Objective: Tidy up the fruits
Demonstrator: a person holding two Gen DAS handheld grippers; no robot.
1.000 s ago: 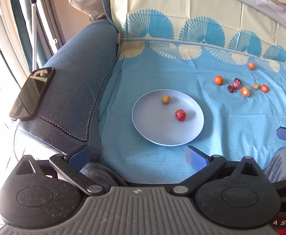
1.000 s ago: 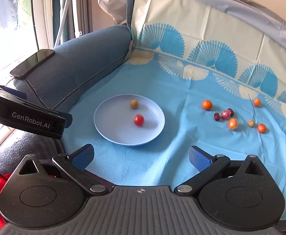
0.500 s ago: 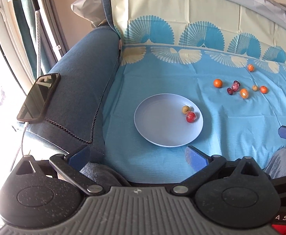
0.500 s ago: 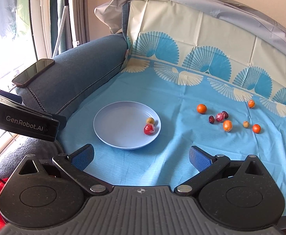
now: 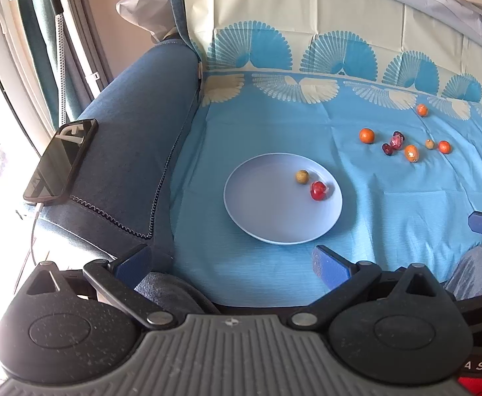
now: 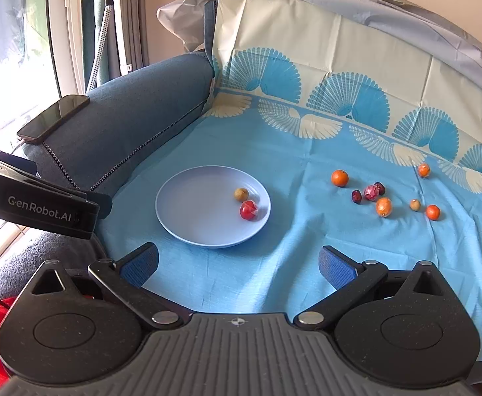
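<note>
Hovering above the near edge of a blue cloth (image 6: 274, 151), the right gripper (image 6: 237, 265) had its jaws spread wide and held nothing, as did the left gripper (image 5: 231, 259), which showed in the right wrist view as a black bar (image 6: 36, 204) to the left of the plate. A pale blue plate (image 6: 191, 211) lay on the cloth just beyond both pairs of blue pads. Inside the plate, toward its right rim, sat a red fruit (image 6: 248, 210) and a small yellow-brown fruit (image 6: 241, 194), close together; whether they touched could not be told. Well to the right of the plate, scattered fruits rested on the cloth: an orange fruit (image 6: 339, 178) nearest the plate, then two dark red fruits (image 6: 356, 196) flanking a pinkish one (image 6: 370, 192), an orange-yellow fruit (image 6: 383, 207), a small tan fruit (image 6: 415, 204) and another orange fruit (image 6: 432, 212). One more orange fruit (image 6: 423, 170) lay farther back, near the fan-patterned border. Left of the plate rose a blue sofa armrest (image 6: 135, 112), with a dark phone (image 6: 53, 117) lying flat on top
</note>
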